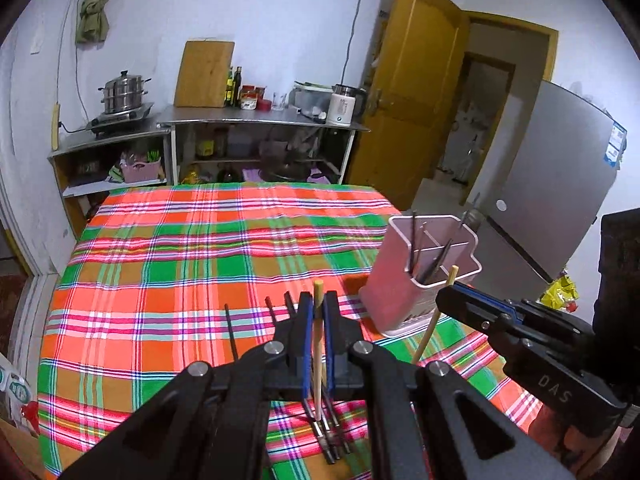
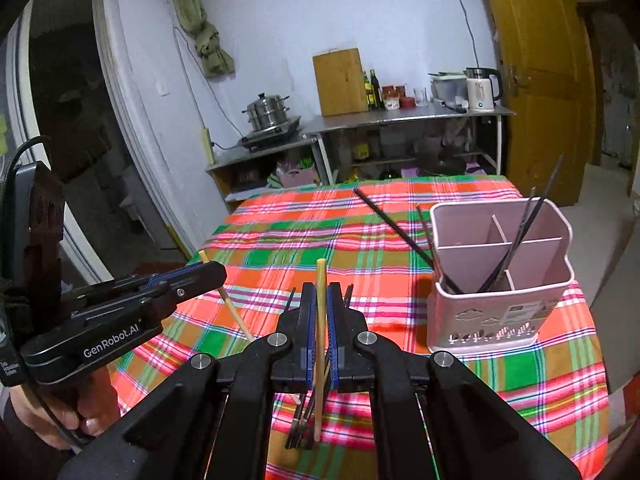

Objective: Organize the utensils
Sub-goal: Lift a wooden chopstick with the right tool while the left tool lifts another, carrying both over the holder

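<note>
My left gripper (image 1: 318, 300) is shut on a pale wooden chopstick (image 1: 318, 344) that runs up between its blue pads. My right gripper (image 2: 321, 292) is shut on a second wooden chopstick (image 2: 320, 320) in the same way. Each shows in the other's view: the right gripper (image 1: 448, 296) beside the holder, the left gripper (image 2: 216, 272) at the left. Both hang above the table. The pink divided utensil holder (image 1: 396, 288) (image 2: 480, 312) stands at the table's right with a few black chopsticks (image 2: 516, 240) in it. Several black chopsticks (image 1: 332, 432) (image 2: 300, 428) lie on the cloth under the grippers.
A plaid tablecloth (image 1: 200, 240) covers the table. One black chopstick (image 2: 392, 220) slants away from the holder's left side. Behind are a steel counter (image 1: 260, 118) with a pot, a cutting board and a kettle, a yellow door (image 1: 412, 92) and a grey fridge (image 1: 552, 184).
</note>
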The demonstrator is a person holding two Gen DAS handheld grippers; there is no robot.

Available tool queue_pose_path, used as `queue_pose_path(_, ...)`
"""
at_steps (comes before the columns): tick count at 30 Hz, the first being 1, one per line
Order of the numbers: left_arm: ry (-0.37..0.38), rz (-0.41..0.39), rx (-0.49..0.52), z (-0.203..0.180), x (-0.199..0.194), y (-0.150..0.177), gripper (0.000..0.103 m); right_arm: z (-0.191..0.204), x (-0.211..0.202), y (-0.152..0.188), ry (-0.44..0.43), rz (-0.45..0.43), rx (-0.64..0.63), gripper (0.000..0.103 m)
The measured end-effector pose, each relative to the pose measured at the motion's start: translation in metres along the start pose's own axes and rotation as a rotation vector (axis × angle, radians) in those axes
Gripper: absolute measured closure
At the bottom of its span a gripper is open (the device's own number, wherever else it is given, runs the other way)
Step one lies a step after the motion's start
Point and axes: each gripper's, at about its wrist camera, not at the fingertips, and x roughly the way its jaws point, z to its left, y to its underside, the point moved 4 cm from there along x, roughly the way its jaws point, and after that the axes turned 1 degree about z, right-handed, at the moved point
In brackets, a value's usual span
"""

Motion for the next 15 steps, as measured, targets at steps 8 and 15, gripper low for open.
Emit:
queue_pose_path(8, 0.049, 0.015, -0.001, -0.020, 0.004, -0.007, 0.097, -0.026, -0.023, -0.008, 0.034, -0.046, 0.033, 0.098)
queue_pose_path(15, 0.113, 0.015, 0.028, -0.054, 0.015, -0.027, 0.097, -0.066, -0.041, -0.019, 0.091, -0.090, 0.091, 0.098)
